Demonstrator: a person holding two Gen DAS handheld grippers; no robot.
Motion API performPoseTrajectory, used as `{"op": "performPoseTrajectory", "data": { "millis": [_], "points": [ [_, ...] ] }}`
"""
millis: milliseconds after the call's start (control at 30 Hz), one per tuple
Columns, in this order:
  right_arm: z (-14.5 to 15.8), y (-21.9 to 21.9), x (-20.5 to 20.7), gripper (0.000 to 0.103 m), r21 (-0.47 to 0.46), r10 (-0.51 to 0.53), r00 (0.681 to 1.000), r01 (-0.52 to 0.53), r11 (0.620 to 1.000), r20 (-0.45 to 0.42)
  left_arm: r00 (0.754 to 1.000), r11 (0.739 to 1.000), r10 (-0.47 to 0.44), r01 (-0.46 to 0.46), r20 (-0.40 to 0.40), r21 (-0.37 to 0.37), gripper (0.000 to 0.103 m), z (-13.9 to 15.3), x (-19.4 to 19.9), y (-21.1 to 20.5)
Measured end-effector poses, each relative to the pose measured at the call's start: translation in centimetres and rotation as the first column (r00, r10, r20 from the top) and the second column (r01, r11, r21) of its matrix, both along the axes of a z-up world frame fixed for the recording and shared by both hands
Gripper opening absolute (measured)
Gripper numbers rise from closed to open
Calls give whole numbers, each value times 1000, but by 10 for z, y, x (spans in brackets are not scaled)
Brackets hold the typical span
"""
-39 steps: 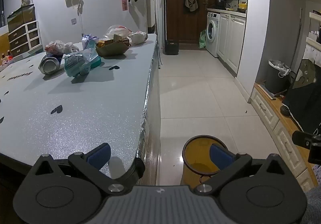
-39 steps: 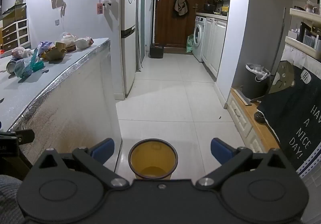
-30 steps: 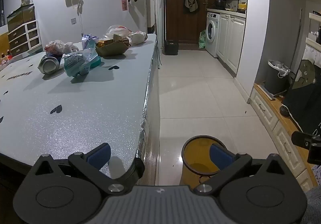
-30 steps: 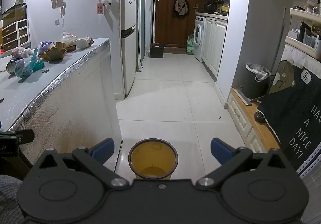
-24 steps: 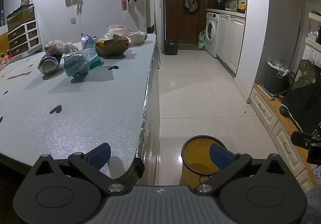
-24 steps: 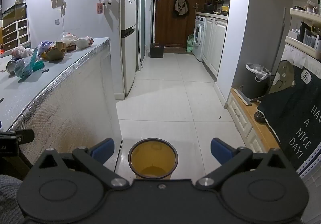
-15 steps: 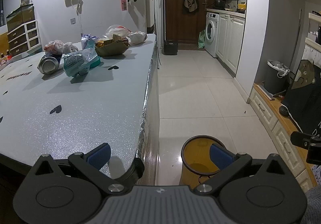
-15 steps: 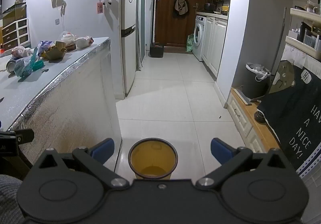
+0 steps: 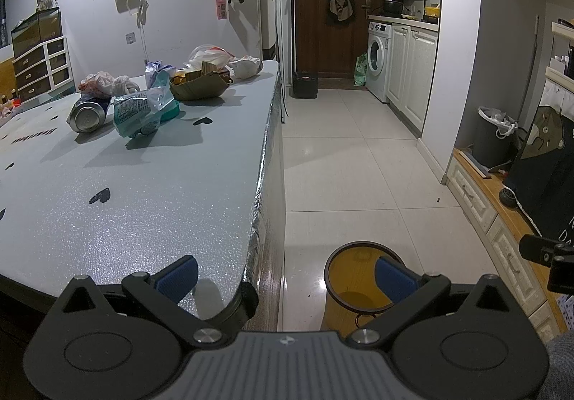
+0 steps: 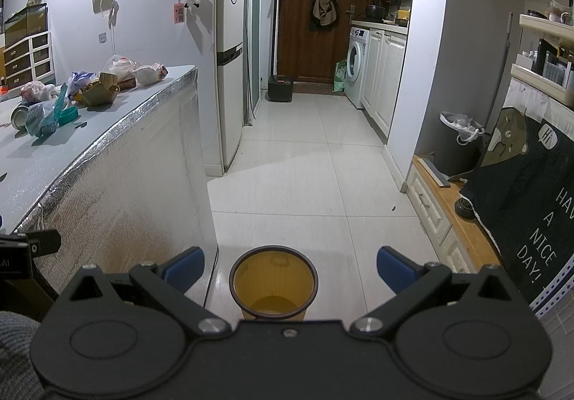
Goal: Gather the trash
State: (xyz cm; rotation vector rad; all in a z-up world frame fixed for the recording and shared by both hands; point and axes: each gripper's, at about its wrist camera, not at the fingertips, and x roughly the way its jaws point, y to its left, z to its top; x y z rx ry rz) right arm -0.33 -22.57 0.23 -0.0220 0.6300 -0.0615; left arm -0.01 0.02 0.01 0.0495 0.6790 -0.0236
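Observation:
Trash lies at the far end of the grey counter (image 9: 143, 184): a tipped metal can (image 9: 86, 116), a green-printed plastic wrapper (image 9: 141, 111), a brown cardboard tray (image 9: 201, 86), crumpled plastic bags (image 9: 104, 82) and a white bag (image 9: 247, 64). The same pile shows in the right wrist view (image 10: 71, 95). A yellow waste bin (image 9: 353, 287) stands on the floor beside the counter; it also shows in the right wrist view (image 10: 273, 283). My left gripper (image 9: 285, 274) is open and empty over the counter's near corner. My right gripper (image 10: 290, 265) is open and empty above the bin.
A tall fridge (image 10: 231, 52) stands past the counter. A tiled corridor (image 10: 305, 156) runs to a brown door, with a washing machine (image 10: 355, 62) and white cabinets on the right. A dark lined bin (image 10: 457, 145) and a low wooden bench (image 10: 455, 220) stand at the right.

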Motion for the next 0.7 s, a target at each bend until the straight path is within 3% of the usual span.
{"op": "performPoseTrajectory", "data": {
  "millis": [700],
  "points": [
    [0,0,2,103,0,0,1000,0,1000,-2,1000,1000,-1,1,-1,-3,103,-1,1,-2]
  ]
}}
